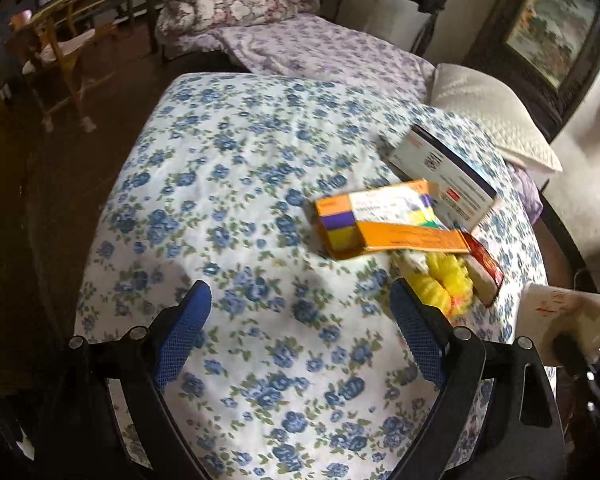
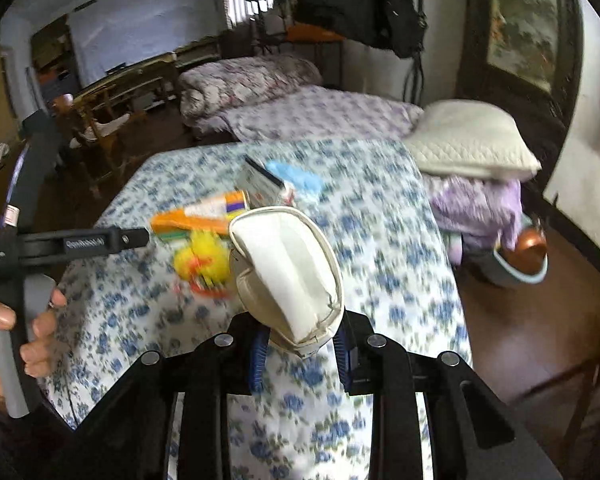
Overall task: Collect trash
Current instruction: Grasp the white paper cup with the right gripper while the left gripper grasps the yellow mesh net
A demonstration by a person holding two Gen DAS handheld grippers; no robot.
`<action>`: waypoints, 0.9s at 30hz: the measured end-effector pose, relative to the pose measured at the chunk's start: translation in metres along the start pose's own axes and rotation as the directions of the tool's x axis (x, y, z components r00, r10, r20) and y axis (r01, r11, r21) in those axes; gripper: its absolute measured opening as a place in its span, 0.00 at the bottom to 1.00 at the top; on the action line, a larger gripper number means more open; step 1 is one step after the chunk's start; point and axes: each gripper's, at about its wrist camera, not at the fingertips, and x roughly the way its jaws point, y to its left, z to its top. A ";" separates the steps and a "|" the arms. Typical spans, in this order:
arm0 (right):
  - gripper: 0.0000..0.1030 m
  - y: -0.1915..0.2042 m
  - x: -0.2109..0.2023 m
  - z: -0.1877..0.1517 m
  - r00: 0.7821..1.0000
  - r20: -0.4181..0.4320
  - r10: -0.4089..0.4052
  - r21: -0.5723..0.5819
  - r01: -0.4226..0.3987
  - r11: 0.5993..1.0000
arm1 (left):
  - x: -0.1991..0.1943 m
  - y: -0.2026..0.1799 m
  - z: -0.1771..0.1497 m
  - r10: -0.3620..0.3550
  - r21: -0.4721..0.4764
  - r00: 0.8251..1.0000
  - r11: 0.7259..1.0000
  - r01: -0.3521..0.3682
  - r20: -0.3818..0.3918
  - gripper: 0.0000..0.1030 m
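Left gripper (image 1: 300, 344) spread wide, empty, hovering over floral bedspread (image 1: 228, 168). Trash cluster lies ahead-right, toward bed's right edge: orange box (image 1: 380, 220), white box (image 1: 444, 172), yellow mesh (image 1: 446, 284). Orange box's long axis runs across the fingers' line. Right gripper (image 2: 300, 354) clamps cream pouch (image 2: 288, 272), held above bed. Left gripper looks free for next pick.

Blue-flowered bedspread (image 1: 228, 184); quilted white pillow (image 1: 496, 120) beside framed painting (image 1: 556, 28); wooden chair (image 1: 60, 60).

Blue-floral bed (image 1: 236, 184), white pillow (image 1: 488, 116), wooden chair (image 1: 60, 60), framed painting (image 1: 552, 28), dark floor (image 1: 24, 152)
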 end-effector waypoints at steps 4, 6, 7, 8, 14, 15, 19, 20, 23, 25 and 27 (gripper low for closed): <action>0.28 -0.001 0.014 -0.014 1.000 -0.016 0.005 0.015 -0.005 1.000 | 0.003 -0.015 -0.005 -0.040 0.043 0.999 0.998 0.041 -0.021 0.85; 0.32 0.000 0.015 -0.015 1.000 -0.001 0.003 0.007 -0.003 1.000 | 0.004 -0.023 -0.007 -0.049 0.069 0.998 0.996 0.051 -0.025 0.85; 0.36 0.001 0.016 -0.015 1.000 0.006 -0.011 -0.001 0.011 1.000 | 0.006 -0.030 -0.008 -0.053 0.097 0.998 0.994 0.055 -0.028 0.85; 0.40 0.002 0.017 -0.016 1.000 0.012 -0.016 -0.007 0.017 1.000 | 0.007 -0.035 -0.009 -0.055 0.114 0.998 0.992 0.058 -0.029 0.85; 0.43 -0.006 0.024 -0.019 0.999 0.021 0.034 0.023 -0.034 0.999 | 0.019 -0.058 -0.014 -0.049 0.195 0.998 0.979 0.056 -0.040 0.85; 0.43 -0.006 0.025 -0.019 0.999 0.023 0.045 0.026 -0.045 0.999 | 0.021 -0.061 -0.015 -0.052 0.201 0.998 0.978 0.059 -0.041 0.85; 0.43 -0.007 0.027 -0.021 0.996 0.036 0.081 0.031 -0.082 0.996 | 0.033 -0.066 -0.013 -0.045 0.215 0.998 0.975 0.055 -0.051 0.85; 0.43 -0.007 0.028 -0.021 0.996 0.034 0.081 0.031 -0.083 0.996 | 0.036 -0.067 -0.013 -0.049 0.209 0.997 0.976 0.060 -0.061 0.85; 0.43 -0.010 0.032 -0.022 0.996 0.028 0.086 0.048 -0.087 0.995 | 0.040 -0.068 -0.012 -0.052 0.198 0.997 0.978 0.064 -0.064 0.85; 0.44 -0.012 0.033 -0.022 0.995 0.032 0.092 0.060 -0.093 0.994 | 0.042 -0.070 -0.010 -0.054 0.191 0.997 0.979 0.065 -0.062 0.85; 0.45 -0.013 0.033 -0.023 0.996 0.037 0.087 0.066 -0.089 0.994 | 0.042 -0.073 -0.009 -0.066 0.184 0.996 0.980 0.077 -0.065 0.84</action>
